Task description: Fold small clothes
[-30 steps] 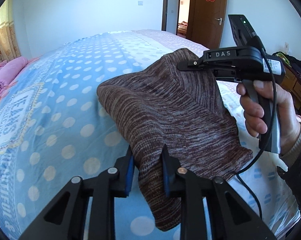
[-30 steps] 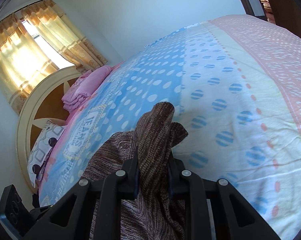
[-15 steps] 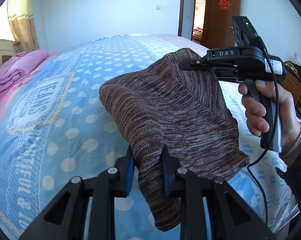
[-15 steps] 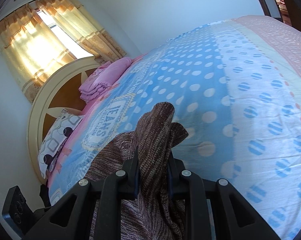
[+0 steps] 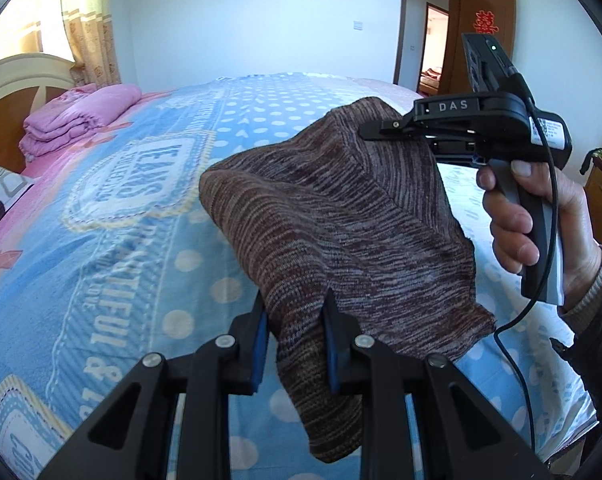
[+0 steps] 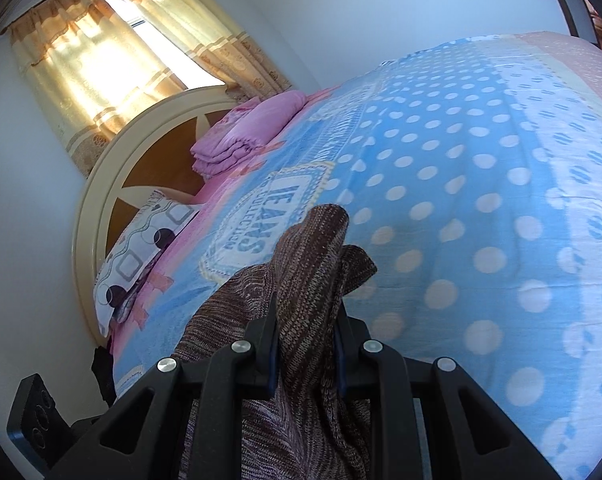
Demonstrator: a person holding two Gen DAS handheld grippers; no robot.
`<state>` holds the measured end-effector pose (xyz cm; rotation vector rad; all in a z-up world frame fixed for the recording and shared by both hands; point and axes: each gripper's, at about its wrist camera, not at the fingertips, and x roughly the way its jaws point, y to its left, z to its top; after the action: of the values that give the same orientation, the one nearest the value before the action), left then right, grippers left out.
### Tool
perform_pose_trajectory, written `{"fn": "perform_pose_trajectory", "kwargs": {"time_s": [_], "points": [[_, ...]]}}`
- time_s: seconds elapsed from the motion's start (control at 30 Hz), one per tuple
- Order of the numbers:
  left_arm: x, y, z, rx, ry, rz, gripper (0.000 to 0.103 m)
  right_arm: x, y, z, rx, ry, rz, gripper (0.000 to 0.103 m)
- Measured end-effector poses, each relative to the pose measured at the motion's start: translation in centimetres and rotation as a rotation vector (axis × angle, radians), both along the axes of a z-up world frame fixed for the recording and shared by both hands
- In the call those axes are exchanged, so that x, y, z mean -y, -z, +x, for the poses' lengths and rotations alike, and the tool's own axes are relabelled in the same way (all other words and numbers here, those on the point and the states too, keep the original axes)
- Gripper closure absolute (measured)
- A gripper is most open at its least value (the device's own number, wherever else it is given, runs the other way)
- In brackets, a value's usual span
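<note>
Left wrist view, my left gripper (image 5: 293, 320): closed down on a lower edge of the brown knit garment (image 5: 341, 232); cloth fills the gap between the blue pads, and a loose flap hangs below them.
Left wrist view, the garment: held in the air above the polka-dot bedspread (image 5: 141, 248), stretched between my two grippers, not lying on it.
Left wrist view, my right gripper (image 5: 385, 130): higher and farther out over the bedspread than the left one, nipping the garment's top corner; the fingers look pressed together on the knit.
Left wrist view, my right hand (image 5: 541, 216): wrapped round the handle, thumb on top, gripper held roughly level and pointing across the bedspread toward the headboard side.
Right wrist view, the right gripper (image 6: 305, 320): pinched tight on a bunched ridge of the knit, which pokes up past the fingertips.
Right wrist view, surroundings: folded pink blanket (image 6: 249, 132) and patterned pillow (image 6: 141, 240) at the head end of the bedspread, well apart from the garment.
Risk, as I judge it: both holds are on thick bunches, so a corner may slip if I pull the cloth taut.
Risk, second: the hanging flap could tuck under when I lower the garment to the bedspread, leaving a crooked fold.
</note>
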<state>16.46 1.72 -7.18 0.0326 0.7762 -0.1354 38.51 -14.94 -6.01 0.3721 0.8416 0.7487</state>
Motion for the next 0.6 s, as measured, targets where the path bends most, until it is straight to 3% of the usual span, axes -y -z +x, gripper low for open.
{"fn": "perform_pose_trajectory", "kwargs": {"time_s": [0.6], "points": [[-7.7,0.5,-1.5,0.004,-0.145,0.024,0.078,-11.7,-0.2,0.5,-0.009,-0.16,-0.01,0.082]]}}
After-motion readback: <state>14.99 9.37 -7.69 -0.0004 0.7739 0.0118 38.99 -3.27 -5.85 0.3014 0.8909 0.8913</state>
